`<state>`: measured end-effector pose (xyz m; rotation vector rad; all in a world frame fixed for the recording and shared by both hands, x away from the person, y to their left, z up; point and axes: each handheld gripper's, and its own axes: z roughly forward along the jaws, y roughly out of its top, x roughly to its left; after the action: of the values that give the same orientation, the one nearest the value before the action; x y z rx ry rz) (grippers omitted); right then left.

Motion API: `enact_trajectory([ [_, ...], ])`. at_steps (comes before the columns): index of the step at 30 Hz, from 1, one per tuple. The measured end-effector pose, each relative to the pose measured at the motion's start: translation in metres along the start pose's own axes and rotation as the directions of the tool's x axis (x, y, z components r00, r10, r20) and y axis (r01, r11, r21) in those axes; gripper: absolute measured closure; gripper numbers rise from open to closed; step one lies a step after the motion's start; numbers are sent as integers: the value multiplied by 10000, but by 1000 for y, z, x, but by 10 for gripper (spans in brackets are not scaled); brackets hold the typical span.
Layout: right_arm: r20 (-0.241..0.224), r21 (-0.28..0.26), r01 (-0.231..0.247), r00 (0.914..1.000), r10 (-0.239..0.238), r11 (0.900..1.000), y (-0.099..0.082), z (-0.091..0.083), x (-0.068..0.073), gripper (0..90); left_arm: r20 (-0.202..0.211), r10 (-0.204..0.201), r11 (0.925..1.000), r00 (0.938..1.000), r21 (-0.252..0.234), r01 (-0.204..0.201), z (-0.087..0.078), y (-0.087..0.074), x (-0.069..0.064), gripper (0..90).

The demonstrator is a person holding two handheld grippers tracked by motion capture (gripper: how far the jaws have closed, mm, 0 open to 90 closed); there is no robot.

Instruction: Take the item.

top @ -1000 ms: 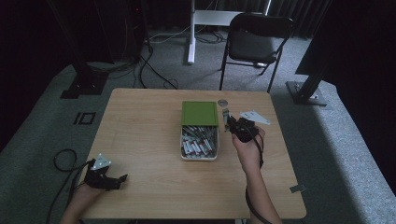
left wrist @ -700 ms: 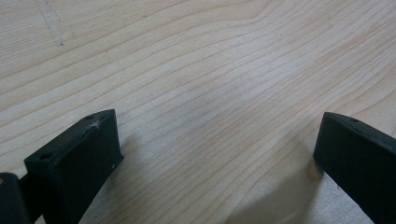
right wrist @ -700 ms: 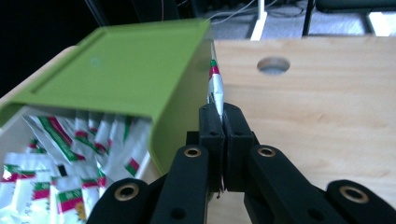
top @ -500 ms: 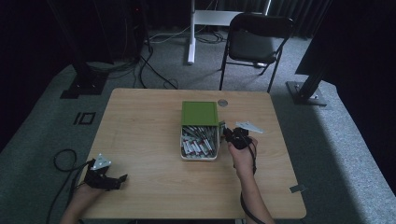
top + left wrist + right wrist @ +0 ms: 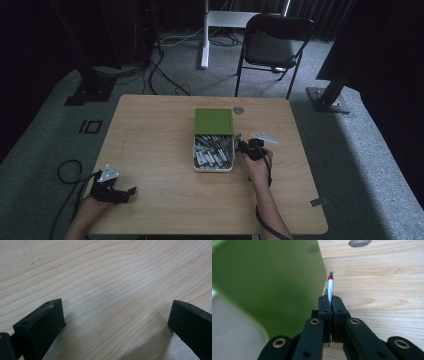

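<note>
**A:** Right gripper (image 5: pixel 243 146) is low beside the box (image 5: pixel 213 167), just off its right wall, and its fingers are clamped tight on one slim pen (image 5: pixel 330 287) — white barrel, red and green bands at the tip, poking out past the fingertips.

**B:** So is that one coming out or going in?

**A:** Can't say from this. In the right gripper view the pen sits just beside the green lid (image 5: pixel 214 121), over bare worktop (image 5: pixel 150 135), not over the open tray. My read: we're mid-job, one piece in hand, plenty left.

**B:** What's in the box?

**A:** A jumble of the same white pens (image 5: pixel 212 152) with red and green marks, lying mostly lengthwise and filling the pale tray. The lid stands hinged open at the far end. I see no loose pens set out on the worktop.

**B:** And the left side?

**A:** Left gripper (image 5: pixel 131 191) rests at the near-left corner of the worktop, well apart from the box, fingers (image 5: pixel 40 327) spread wide with nothing but wood grain between them.

**B:** That round thing past the lid?

**A:** A small cable hole (image 5: pixel 238 110) in the worktop.
</note>
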<state>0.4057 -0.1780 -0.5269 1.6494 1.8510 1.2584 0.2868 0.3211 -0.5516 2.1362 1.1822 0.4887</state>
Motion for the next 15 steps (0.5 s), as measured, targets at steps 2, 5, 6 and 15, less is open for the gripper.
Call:
enact_trajectory([
  [2, 163, 148, 40, 9999, -43, 9999, 0, 2, -4, 873, 0, -1, 10000, 10000, -1, 1, 0, 0, 0, 13],
  [5, 324, 294, 49, 9995, -58, 9996, -1, 6, -12, 848, -1, -1, 10000, 10000, -1, 1, 0, 0, 0, 13],
  [6, 352, 311, 20, 9994, -31, 9995, -2, 6, -15, 841, -1, -2, 10000, 10000, -3, 2, 0, 0, 0, 14],
  [15, 716, 756, 208, 9971, -262, 9969, -6, 12, -30, 717, -1, -2, 10000, 10000, -2, 2, 0, 0, 0, 13],
])
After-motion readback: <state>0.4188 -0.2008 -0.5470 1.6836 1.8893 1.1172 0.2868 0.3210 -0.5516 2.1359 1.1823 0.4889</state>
